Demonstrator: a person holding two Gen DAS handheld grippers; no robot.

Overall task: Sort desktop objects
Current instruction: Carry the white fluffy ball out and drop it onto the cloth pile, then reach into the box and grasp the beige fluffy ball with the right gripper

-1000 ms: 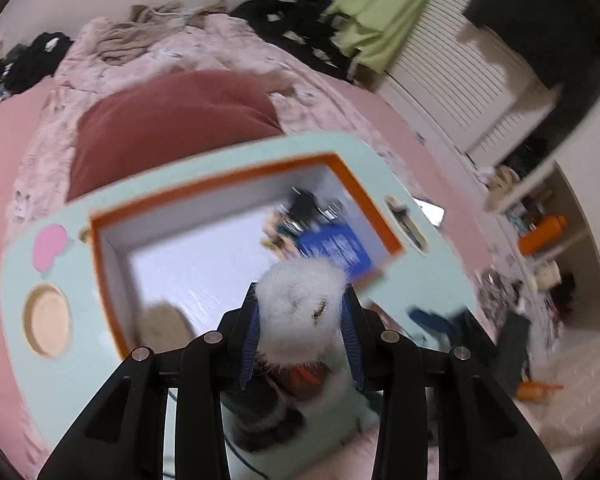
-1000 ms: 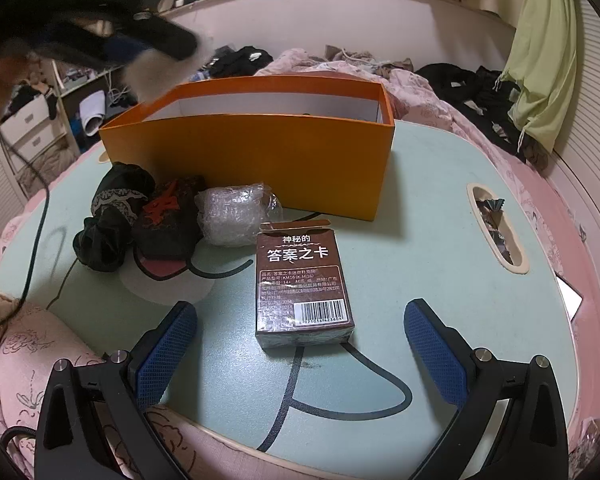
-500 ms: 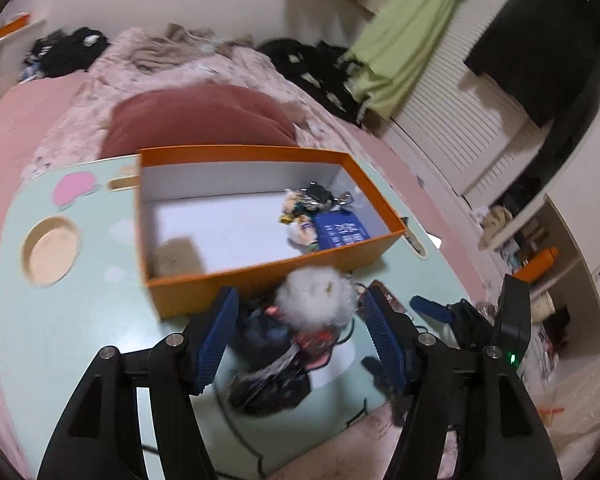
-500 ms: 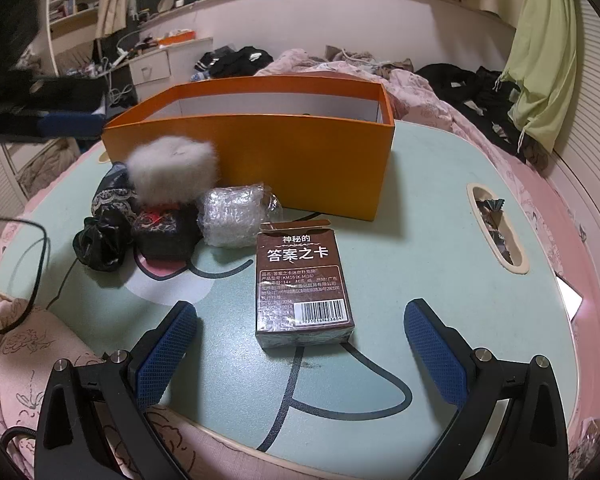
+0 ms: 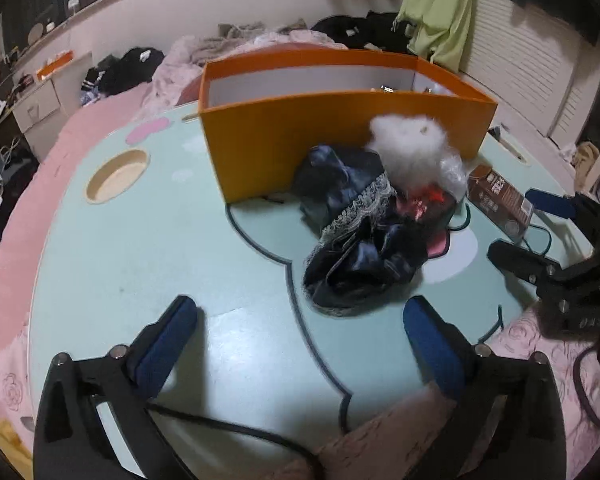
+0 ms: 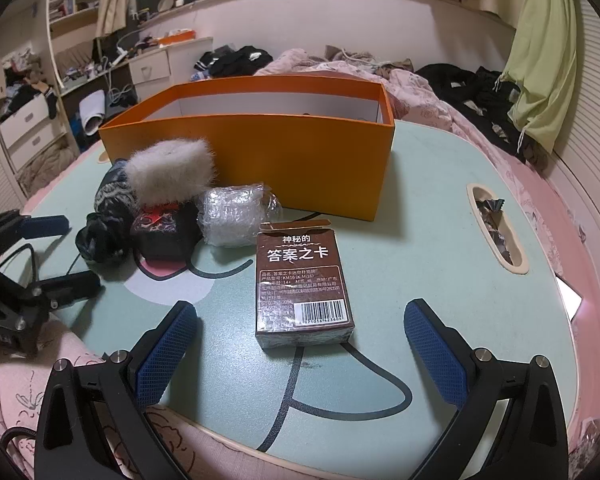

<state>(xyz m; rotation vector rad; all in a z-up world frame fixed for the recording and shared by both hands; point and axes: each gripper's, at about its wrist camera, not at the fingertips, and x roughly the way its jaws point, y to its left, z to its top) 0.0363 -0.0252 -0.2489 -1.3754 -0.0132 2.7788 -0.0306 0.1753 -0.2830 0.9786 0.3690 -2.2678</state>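
My left gripper (image 5: 300,332) has its jaws opening, nothing between them. The pompom (image 5: 410,152) sits at 12 o'clock on the dark cloth pile (image 5: 360,232), against the orange box (image 5: 300,148) on the counter (image 5: 140,248). My right gripper (image 6: 300,336) stands released around the card box (image 6: 302,280), not touching it.
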